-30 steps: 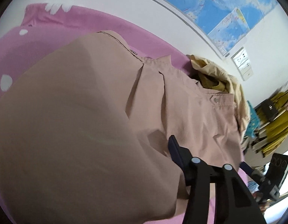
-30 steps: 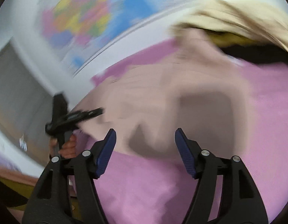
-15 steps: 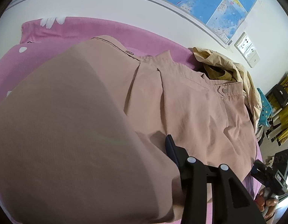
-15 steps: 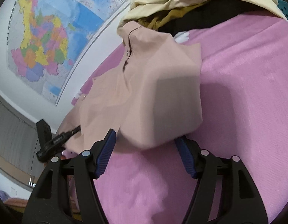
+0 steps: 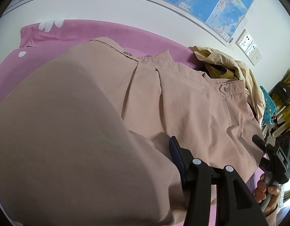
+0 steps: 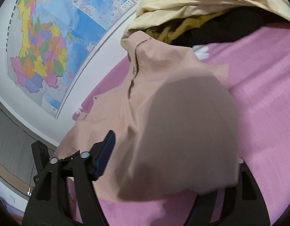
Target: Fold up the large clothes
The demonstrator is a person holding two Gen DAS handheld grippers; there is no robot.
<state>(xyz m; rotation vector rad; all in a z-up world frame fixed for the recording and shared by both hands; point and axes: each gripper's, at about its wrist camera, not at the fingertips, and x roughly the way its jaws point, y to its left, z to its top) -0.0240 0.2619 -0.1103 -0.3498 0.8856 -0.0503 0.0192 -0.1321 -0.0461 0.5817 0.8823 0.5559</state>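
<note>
A large beige-pink garment (image 5: pixel 192 113) with snap buttons lies on a pink bedspread (image 5: pixel 99 32). My left gripper (image 5: pixel 163 162) is shut on a fold of the garment, which drapes over its left finger and fills the lower left of the view; only the right blue pad (image 5: pixel 176 156) shows. In the right wrist view the garment (image 6: pixel 145 98) bulges up over my right gripper (image 6: pixel 163 160). Its left blue pad (image 6: pixel 105 156) shows and its right finger is hidden under cloth. The right gripper also shows in the left wrist view (image 5: pixel 265 150) at the garment's right edge.
A heap of yellow and dark clothes (image 5: pixel 225 67) lies at the far end of the bed (image 6: pixel 192 9). Wall maps (image 6: pixel 51 37) hang behind the bed. Shelves with clutter (image 5: pixel 282 98) stand at the right.
My right gripper has moved in to the garment's edge, and cloth now covers its right finger. My left gripper has kept its hold and shifted slightly, spreading the garment flatter.
</note>
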